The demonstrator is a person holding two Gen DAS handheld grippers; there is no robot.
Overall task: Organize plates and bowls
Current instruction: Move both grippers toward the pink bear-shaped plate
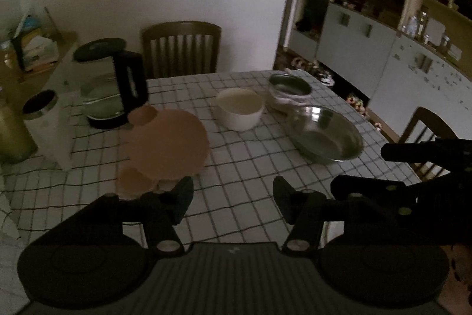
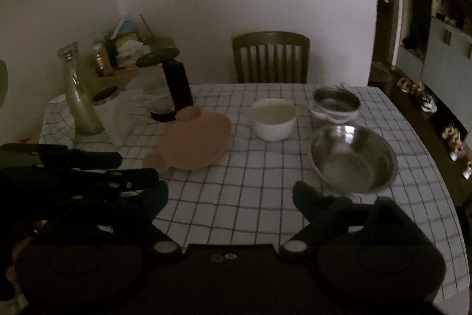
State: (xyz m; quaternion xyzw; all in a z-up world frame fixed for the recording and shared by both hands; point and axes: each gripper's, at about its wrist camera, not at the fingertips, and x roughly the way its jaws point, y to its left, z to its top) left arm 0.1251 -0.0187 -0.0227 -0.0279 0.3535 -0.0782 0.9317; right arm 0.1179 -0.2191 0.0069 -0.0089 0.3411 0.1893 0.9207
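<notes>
Judging by size, my wide-spread left tool point(image 1: 233, 201) and right tool point(image 2: 230, 202) hover empty over the checked desk point(image 2: 236, 197): peach mouse-eared plate point(image 2: 196, 142) left, light, rim-gripped; large steel bowl point(image 2: 352, 160) right, slippery; white ceramic bowl point(image 2: 274, 118) between, fragile.

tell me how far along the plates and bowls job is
Nothing looks done yet. The pink plate, white bowl, large steel bowl and small steel bowl each sit apart on the checked tablecloth, none stacked. Nothing is in hand: the left hand-held gripper and right hand-held gripper are both open and empty above the table. All gathering and stacking is left.
</notes>
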